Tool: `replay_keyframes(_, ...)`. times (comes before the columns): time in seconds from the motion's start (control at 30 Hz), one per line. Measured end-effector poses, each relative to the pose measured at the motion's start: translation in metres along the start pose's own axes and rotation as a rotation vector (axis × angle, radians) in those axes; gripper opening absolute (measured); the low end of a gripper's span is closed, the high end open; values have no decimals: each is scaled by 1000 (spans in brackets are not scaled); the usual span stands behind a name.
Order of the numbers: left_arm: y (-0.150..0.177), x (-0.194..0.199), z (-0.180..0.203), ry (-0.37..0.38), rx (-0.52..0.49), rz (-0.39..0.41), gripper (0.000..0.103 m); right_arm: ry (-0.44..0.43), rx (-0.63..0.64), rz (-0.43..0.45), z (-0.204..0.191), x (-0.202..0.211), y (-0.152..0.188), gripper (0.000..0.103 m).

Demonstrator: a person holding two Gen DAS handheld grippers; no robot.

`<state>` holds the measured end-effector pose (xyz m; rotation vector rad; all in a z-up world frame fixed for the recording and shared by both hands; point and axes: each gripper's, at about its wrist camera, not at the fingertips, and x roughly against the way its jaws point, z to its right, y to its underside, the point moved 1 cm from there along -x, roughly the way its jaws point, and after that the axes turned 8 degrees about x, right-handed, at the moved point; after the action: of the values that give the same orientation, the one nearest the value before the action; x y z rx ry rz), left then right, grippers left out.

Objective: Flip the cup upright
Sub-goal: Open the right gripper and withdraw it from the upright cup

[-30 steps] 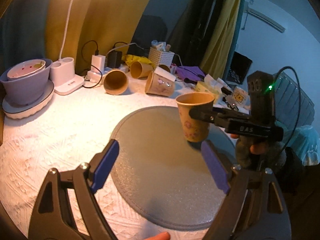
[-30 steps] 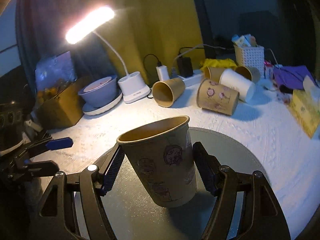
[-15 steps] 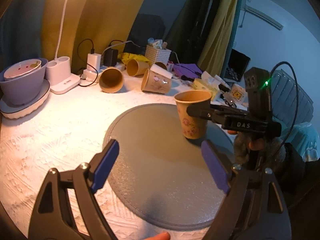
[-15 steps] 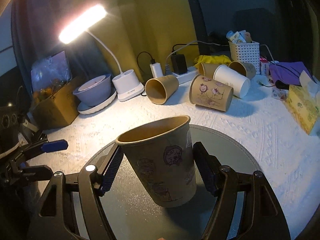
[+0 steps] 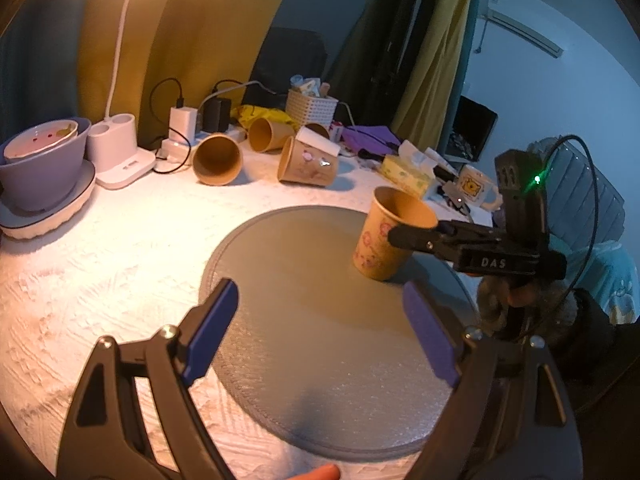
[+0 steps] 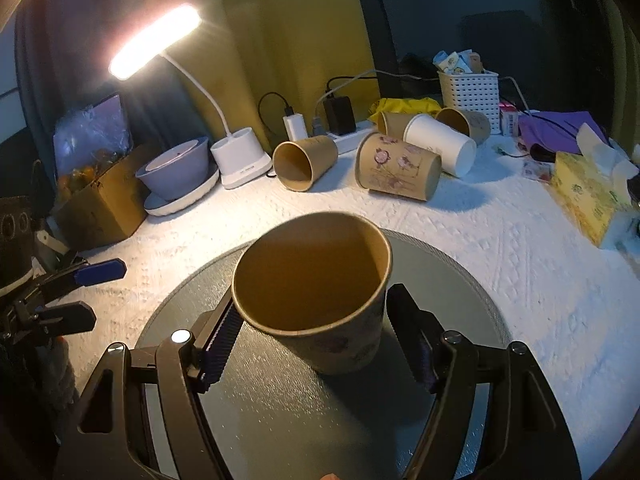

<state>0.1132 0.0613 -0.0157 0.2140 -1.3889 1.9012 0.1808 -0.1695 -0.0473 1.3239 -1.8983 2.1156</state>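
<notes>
A brown paper cup (image 6: 316, 292) with a flower print stands mouth up, leaning a little, on the round grey mat (image 6: 280, 412). My right gripper (image 6: 316, 340) has its jaws around the cup; the left pad touches its side and a small gap shows at the right pad. In the left wrist view the cup (image 5: 384, 240) rests on the mat's (image 5: 304, 320) far right part, with the right gripper (image 5: 412, 236) at its rim. My left gripper (image 5: 320, 336) is open and empty over the mat's near side.
Several paper cups (image 6: 396, 172) lie on their sides at the back of the white tablecloth. A desk lamp (image 6: 240, 160), a purple bowl on a plate (image 6: 176, 176), chargers, a white basket (image 6: 468, 92) and a tissue box (image 6: 588, 196) ring the table.
The right gripper has lowered the cup onto the mat and tilted down over it, so I now look into its mouth. The left gripper has stayed open and drawn back slightly.
</notes>
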Motion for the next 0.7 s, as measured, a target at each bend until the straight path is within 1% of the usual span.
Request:
replay_keyframes(0.1,2,1,3,-3,-13,2,85,22,3,-7,-1,3,4,76)
replay_keyframes(0.23,3,2,8,-1,-30,5,85,49,14,-11,-5,11,9,79)
replay_keyframes(0.43,7,3,18,-3,-58,19,85,91,21,-11,-9,33,24,79)
replay_keyframes(0.6,12,4,33,-12,-84,65,85,130,-7,-14,-8,52,37,79)
replay_keyframes(0.7,18,6,46,-7,-107,106,85,180,-27,2,-8,65,44,79)
